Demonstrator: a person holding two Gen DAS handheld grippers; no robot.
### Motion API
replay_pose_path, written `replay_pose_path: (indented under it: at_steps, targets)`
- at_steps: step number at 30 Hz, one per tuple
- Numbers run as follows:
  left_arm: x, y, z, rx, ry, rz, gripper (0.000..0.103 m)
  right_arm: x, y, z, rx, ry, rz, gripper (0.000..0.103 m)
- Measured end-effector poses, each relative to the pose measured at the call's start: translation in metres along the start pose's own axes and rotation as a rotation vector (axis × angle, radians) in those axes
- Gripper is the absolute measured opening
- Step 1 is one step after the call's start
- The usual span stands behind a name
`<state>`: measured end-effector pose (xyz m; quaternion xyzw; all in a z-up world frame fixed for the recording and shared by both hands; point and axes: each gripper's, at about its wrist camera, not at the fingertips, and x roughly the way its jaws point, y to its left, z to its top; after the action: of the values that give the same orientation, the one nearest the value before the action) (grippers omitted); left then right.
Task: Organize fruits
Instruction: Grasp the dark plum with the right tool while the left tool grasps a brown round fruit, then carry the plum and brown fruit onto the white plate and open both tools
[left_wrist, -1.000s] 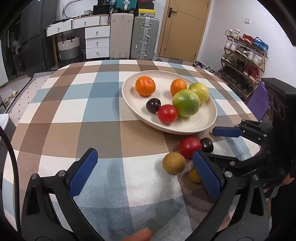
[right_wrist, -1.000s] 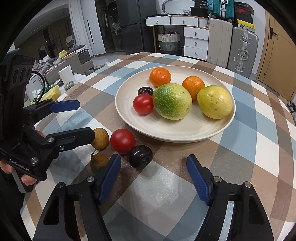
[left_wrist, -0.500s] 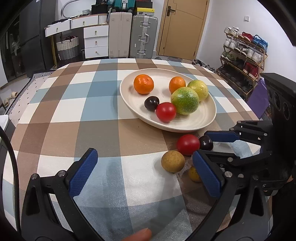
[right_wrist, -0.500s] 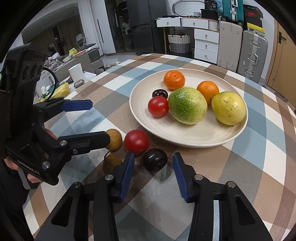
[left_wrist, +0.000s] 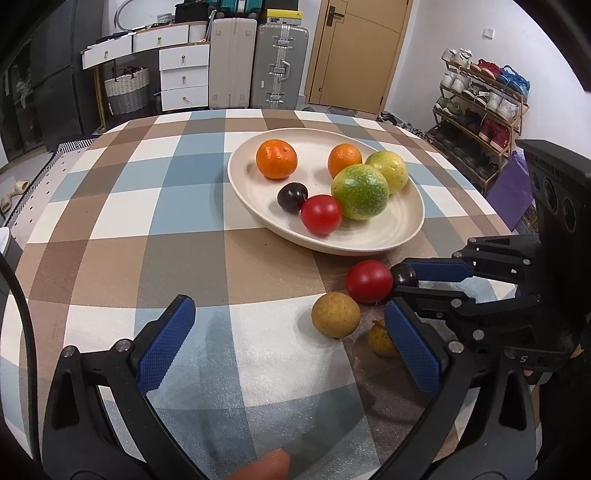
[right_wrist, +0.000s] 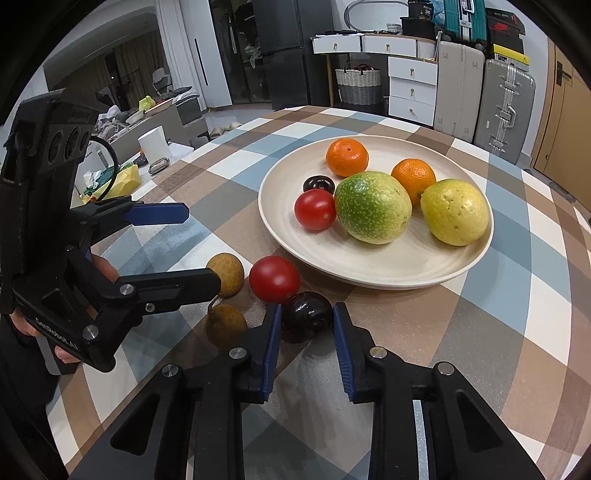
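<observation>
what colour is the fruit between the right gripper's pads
Dark purple, almost black: a plum, clearest in the right wrist view.

Readable text is sparse. Black plastic body of the left tool (right_wrist: 171, 251), near left in the right wrist view: white lettering, looks like "GenRobot.AI", first letters unclear. Right tool (left_wrist: 404, 286) body, near right in the left wrist view: a single white "5". Dark box (right_wrist: 421, 14) on the far white drawer unit: "36". Other labels are too small to read.
</observation>
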<state>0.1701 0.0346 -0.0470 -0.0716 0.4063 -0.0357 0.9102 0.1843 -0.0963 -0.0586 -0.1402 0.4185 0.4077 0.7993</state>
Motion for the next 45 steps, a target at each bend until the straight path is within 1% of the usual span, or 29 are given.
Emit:
replay_pose_path:
  at_steps: [6, 9, 11, 14, 17, 19, 21, 25, 30, 32, 33, 34, 35, 42, 45]
  targets:
    - [0.0, -0.003, -0.001, 0.009, 0.007, -0.031, 0.102, -0.005, 0.001, -0.002, -0.002, -0.018, 0.016, 0.027]
    - [0.001, -0.005, -0.002, 0.015, 0.017, -0.041, 0.095, -0.01, 0.001, -0.002, 0.001, -0.041, 0.026, 0.027]
    - [0.003, -0.004, -0.003, 0.013, 0.024, -0.05, 0.086, -0.013, 0.001, -0.002, 0.005, -0.051, 0.028, 0.027]
    - [0.003, -0.002, -0.003, 0.0, 0.026, -0.083, 0.078, -0.017, 0.0, -0.003, 0.011, -0.068, 0.032, 0.027]
    - [0.004, 0.002, -0.002, -0.022, 0.033, -0.098, 0.071, -0.019, -0.003, -0.002, 0.026, -0.079, 0.029, 0.027]
    - [0.005, 0.008, -0.001, -0.048, 0.035, -0.093, 0.067, -0.02, -0.006, -0.002, 0.038, -0.084, 0.028, 0.027]
    - [0.006, 0.012, -0.001, -0.068, 0.041, -0.107, 0.067, -0.022, -0.007, -0.002, 0.044, -0.088, 0.025, 0.027]
    - [0.007, 0.01, -0.001, -0.057, 0.042, -0.115, 0.063, -0.023, -0.007, -0.002, 0.046, -0.093, 0.025, 0.027]
    - [0.007, 0.004, -0.003, -0.034, 0.056, -0.158, 0.05, -0.023, -0.007, -0.002, 0.045, -0.093, 0.024, 0.027]
    - [0.007, 0.001, -0.004, -0.024, 0.063, -0.183, 0.04, -0.024, -0.008, -0.002, 0.048, -0.094, 0.022, 0.027]
    - [0.007, -0.001, -0.004, -0.019, 0.066, -0.198, 0.037, -0.024, -0.008, -0.003, 0.048, -0.095, 0.02, 0.027]
    - [0.007, -0.002, -0.004, -0.016, 0.068, -0.212, 0.03, -0.024, -0.008, -0.003, 0.049, -0.096, 0.02, 0.027]
    - [0.007, -0.003, -0.004, -0.012, 0.068, -0.222, 0.025, -0.025, -0.008, -0.003, 0.05, -0.097, 0.021, 0.027]
    - [0.005, -0.005, -0.005, -0.01, 0.059, -0.218, 0.025, -0.025, -0.008, -0.003, 0.052, -0.103, 0.021, 0.027]
    - [0.002, -0.003, -0.004, -0.018, 0.042, -0.215, 0.025, -0.025, -0.009, -0.003, 0.055, -0.104, 0.018, 0.027]
